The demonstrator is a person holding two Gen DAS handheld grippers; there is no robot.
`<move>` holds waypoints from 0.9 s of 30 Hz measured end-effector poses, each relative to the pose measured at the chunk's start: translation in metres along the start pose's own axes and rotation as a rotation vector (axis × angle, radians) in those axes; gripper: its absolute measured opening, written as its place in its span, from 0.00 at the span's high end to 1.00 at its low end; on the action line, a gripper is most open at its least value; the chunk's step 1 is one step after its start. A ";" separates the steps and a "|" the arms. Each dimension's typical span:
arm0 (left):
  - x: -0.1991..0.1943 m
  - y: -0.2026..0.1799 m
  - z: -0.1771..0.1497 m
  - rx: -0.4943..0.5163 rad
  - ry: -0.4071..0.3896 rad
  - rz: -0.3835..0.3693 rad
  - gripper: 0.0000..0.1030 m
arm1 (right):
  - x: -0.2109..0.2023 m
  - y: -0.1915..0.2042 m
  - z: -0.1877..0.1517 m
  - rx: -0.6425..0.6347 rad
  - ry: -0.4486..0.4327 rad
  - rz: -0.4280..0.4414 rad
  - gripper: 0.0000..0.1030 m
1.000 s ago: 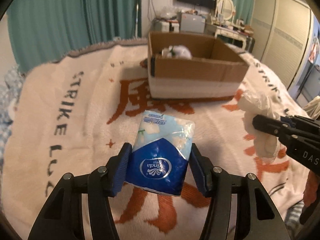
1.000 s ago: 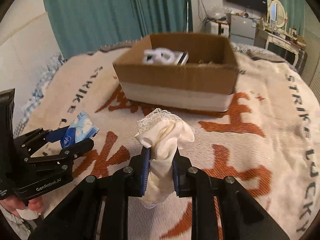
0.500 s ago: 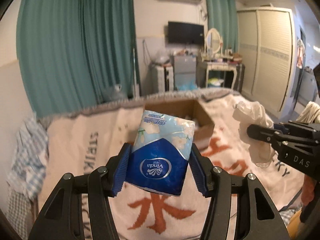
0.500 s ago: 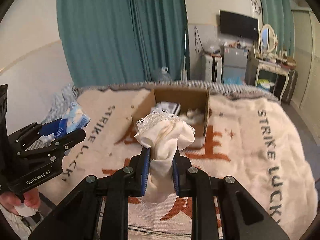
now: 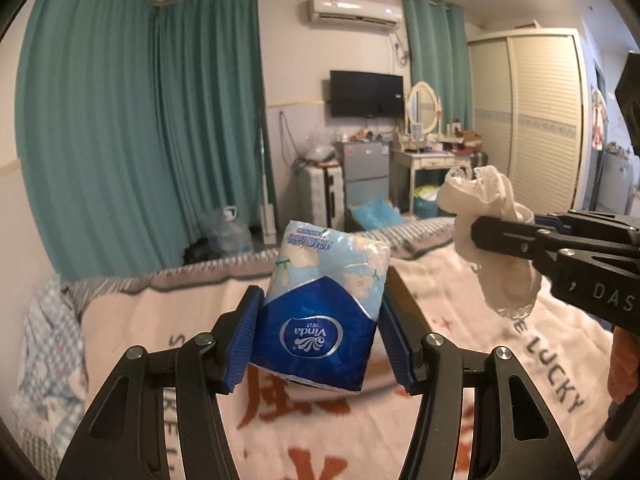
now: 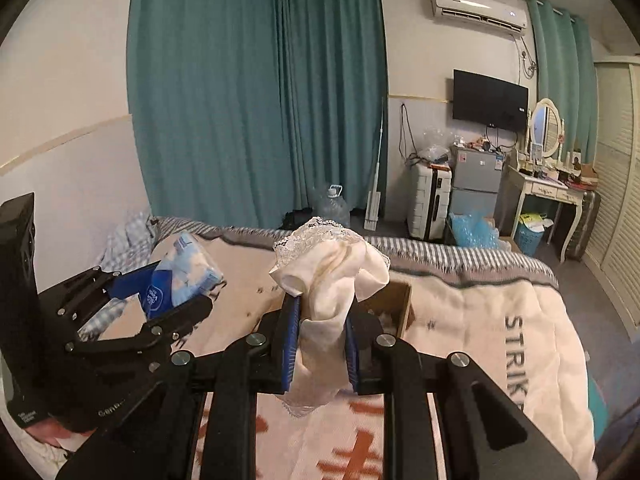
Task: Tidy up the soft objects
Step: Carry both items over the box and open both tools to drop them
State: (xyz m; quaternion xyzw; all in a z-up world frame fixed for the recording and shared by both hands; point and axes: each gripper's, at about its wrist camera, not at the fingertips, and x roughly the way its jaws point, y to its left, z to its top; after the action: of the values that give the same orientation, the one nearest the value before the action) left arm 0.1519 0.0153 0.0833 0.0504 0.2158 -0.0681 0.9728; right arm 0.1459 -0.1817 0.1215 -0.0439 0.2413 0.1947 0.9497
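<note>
Above the blanket (image 5: 460,304), the left gripper (image 5: 320,336) is clamped on a tissue pack (image 5: 324,300), its blue pads pressed against the pack's two sides. The pack stands nearly upright between the fingers, its dark blue Vinda label upside down and the pale floral end pointing away toward the far wall.

To the right of it, the right gripper (image 6: 320,344) squeezes a cream cloth (image 6: 328,292) between its narrow-set pads. The cloth bunches above the fingertips, with a lace edge on top, and a loose end hangs below the pads. In the left wrist view this same cloth shows at the right, held up level with the pack and well clear of the blanket.

Just past the cloth, in the right wrist view, a corner of a cardboard box (image 6: 400,304) peeks out on the blanket; most of it is hidden behind the gripper and cloth. In the left wrist view only a thin box edge appears beside the pack.

Far off stand teal curtains (image 5: 160,140), a TV (image 5: 366,94) on the wall, and a wardrobe (image 5: 532,120) at the right.
</note>
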 end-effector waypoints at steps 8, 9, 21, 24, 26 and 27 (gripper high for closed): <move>0.107 -0.004 -0.003 -0.021 0.091 -0.007 0.46 | 0.117 -0.047 0.009 0.042 0.088 0.001 0.81; 0.123 -0.005 -0.007 -0.023 0.110 -0.011 0.46 | 0.137 -0.054 0.006 0.050 0.109 0.000 0.81; 0.229 -0.033 -0.059 0.024 0.260 -0.062 0.45 | 0.265 -0.110 -0.057 0.127 0.241 0.009 0.81; 0.228 -0.037 -0.061 0.040 0.238 -0.057 0.43 | 0.272 -0.112 -0.061 0.130 0.225 0.016 0.79; 0.224 -0.040 -0.060 0.060 0.235 -0.051 0.33 | 0.269 -0.112 -0.060 0.134 0.208 -0.001 0.52; 0.221 -0.041 -0.060 0.065 0.229 -0.047 0.20 | 0.266 -0.111 -0.058 0.138 0.200 -0.009 0.39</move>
State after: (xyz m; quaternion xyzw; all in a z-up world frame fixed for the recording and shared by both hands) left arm 0.3194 -0.0422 -0.0678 0.0841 0.3243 -0.0918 0.9377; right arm 0.3784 -0.2019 -0.0571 0.0015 0.3473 0.1681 0.9226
